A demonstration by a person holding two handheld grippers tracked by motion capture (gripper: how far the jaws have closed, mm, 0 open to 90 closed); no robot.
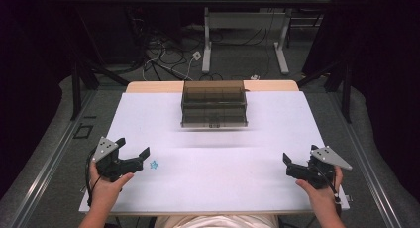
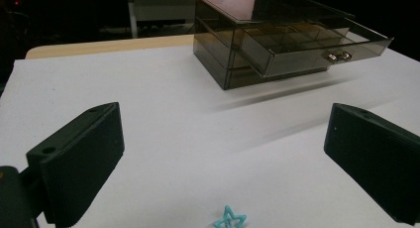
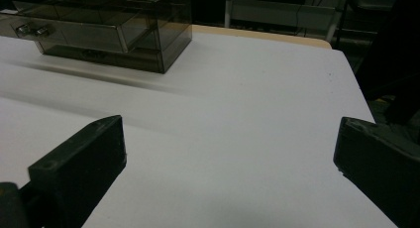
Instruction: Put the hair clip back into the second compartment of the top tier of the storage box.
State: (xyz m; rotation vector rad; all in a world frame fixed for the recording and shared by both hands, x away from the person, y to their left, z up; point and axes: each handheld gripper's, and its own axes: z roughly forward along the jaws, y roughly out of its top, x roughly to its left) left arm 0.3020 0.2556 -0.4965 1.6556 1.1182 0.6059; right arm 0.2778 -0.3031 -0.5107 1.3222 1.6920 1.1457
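A smoky see-through drawer box (image 1: 214, 103) stands at the back middle of the white mat (image 1: 208, 183). One of its drawers (image 2: 317, 44) is pulled out, with a metal knob (image 2: 337, 54) on the front. A tiny blue star (image 1: 154, 164) lies on the mat just right of my left gripper (image 1: 133, 146). That gripper is open and holds nothing. In the left gripper view the star (image 2: 229, 219) lies low between the wide black jaws. My right gripper (image 1: 299, 153) is near the mat's front right, open and holding nothing, and it points toward the box (image 3: 109, 25).
The mat covers a wooden table whose edge (image 1: 148, 86) shows behind the box. Beyond it are cables on the floor (image 1: 168, 59) and a white desk frame (image 1: 207, 44). Dark stand legs (image 1: 79, 84) flank the table.
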